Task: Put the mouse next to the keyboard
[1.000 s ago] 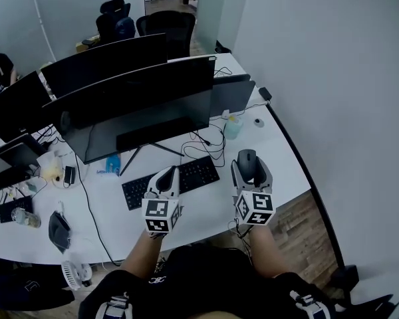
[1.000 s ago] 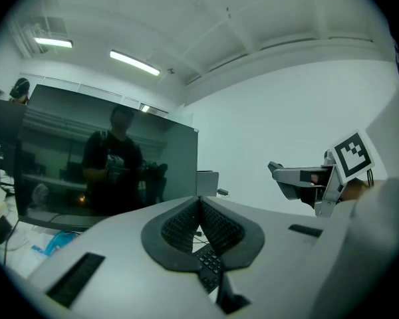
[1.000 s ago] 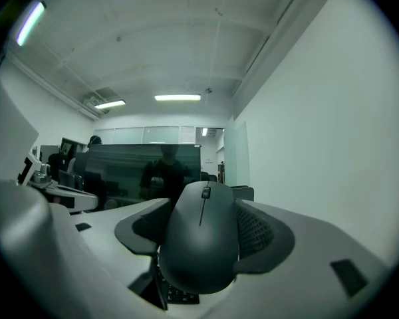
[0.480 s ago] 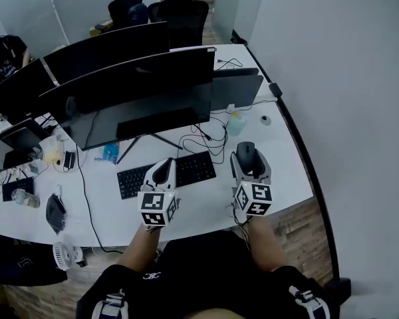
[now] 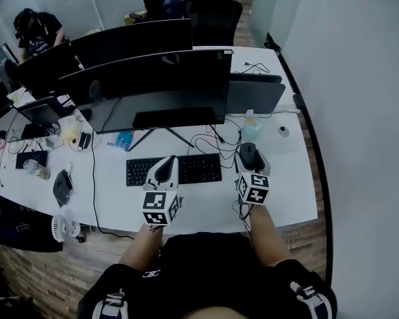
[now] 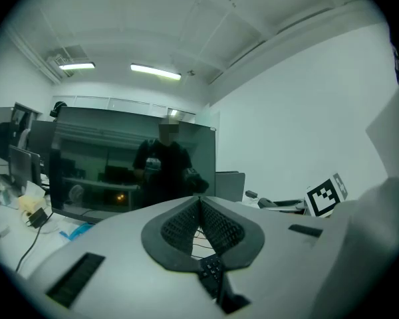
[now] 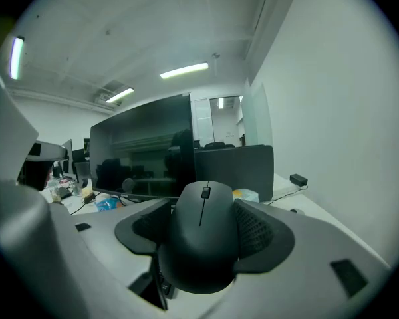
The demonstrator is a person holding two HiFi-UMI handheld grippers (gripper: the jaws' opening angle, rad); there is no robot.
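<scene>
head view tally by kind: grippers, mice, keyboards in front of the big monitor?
Grippers: 2 (left gripper, right gripper)
Mouse: 1, held in the right gripper
Keyboard: 1
Total: 4

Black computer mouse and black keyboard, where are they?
Black computer mouse point(image 7: 203, 238), right gripper view, middle of its back.
Black keyboard point(image 5: 199, 167), head view, keys on its right half.
</scene>
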